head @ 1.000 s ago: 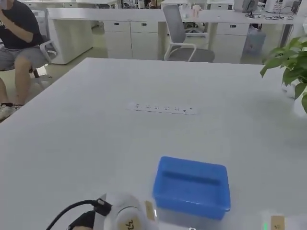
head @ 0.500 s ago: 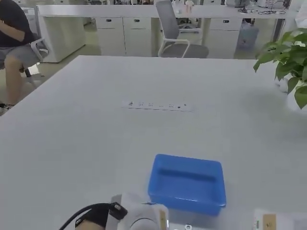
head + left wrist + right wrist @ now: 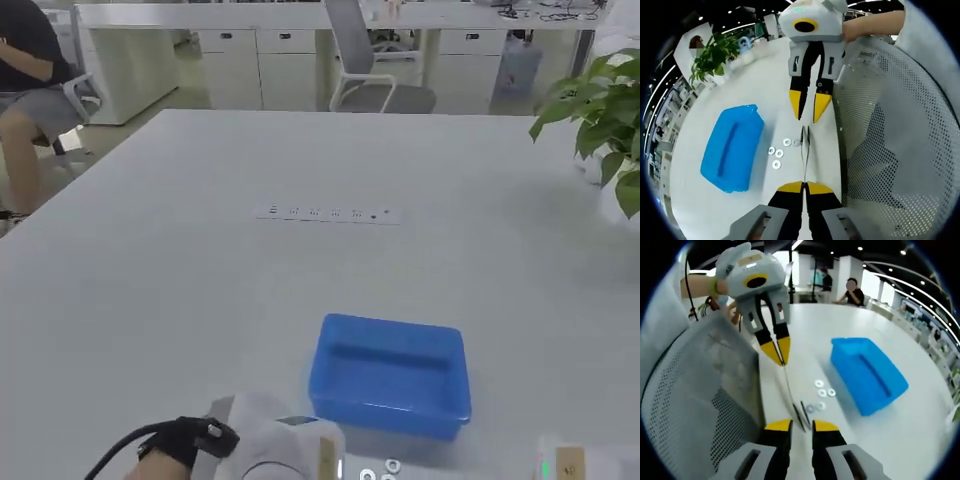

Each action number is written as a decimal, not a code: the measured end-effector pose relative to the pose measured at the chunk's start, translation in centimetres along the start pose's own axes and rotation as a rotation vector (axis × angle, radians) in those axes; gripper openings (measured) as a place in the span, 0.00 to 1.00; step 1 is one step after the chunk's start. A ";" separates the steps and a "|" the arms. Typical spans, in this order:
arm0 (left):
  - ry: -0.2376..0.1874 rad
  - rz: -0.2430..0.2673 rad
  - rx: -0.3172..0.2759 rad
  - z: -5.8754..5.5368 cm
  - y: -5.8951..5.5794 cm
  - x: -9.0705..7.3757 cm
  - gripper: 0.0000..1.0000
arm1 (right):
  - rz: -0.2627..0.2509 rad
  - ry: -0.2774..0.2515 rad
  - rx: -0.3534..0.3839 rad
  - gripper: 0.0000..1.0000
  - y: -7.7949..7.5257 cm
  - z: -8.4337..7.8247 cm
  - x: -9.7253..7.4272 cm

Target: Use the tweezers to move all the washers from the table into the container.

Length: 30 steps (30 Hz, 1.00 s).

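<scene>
The blue container (image 3: pixel 388 404) stands empty near the table's front edge. Several small silver washers (image 3: pixel 779 153) lie on the white table between it and the grippers, also seen as washers (image 3: pixel 822 392). Thin metal tweezers (image 3: pixel 804 150) lie flat along the table edge. My left gripper (image 3: pixel 804 187) is shut on their rear end. The tweezers' pointed tips (image 3: pixel 802 416) reach toward my right gripper (image 3: pixel 795 426), whose jaws stand apart on either side of them. The two grippers face each other.
A grey mesh chair back (image 3: pixel 890 150) rises close beside the grippers at the table edge. A white power strip (image 3: pixel 328 214) lies mid-table. A potted plant (image 3: pixel 600 110) stands at the far right. A person sits at the far left.
The head camera has tilted down a little, bringing washers into view at the bottom edge. The left gripper's white body has shifted slightly left. The container has not moved.
</scene>
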State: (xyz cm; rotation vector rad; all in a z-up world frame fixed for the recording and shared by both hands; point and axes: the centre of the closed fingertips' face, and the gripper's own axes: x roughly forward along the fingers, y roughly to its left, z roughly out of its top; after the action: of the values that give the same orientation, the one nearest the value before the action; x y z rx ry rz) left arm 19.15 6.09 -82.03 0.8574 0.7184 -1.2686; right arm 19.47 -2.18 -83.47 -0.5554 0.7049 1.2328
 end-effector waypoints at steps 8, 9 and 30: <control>-0.075 0.025 0.040 3.0 -0.6 -2.0 0.00 | 0.016 -0.012 -0.038 0.13 0.7 0.7 0.3; -0.085 0.029 0.044 3.5 -0.7 -2.1 0.00 | 0.019 -0.013 -0.048 0.13 0.8 0.8 0.3; -0.149 0.049 0.110 7.6 -2.2 -3.0 0.00 | 0.026 -0.003 -0.139 0.08 1.4 1.6 1.5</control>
State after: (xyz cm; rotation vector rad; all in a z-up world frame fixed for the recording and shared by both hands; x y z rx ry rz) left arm 16.45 0.92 -75.90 0.8544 0.5103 -1.3220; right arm 18.63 0.28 -83.53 -0.6609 0.6288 1.3131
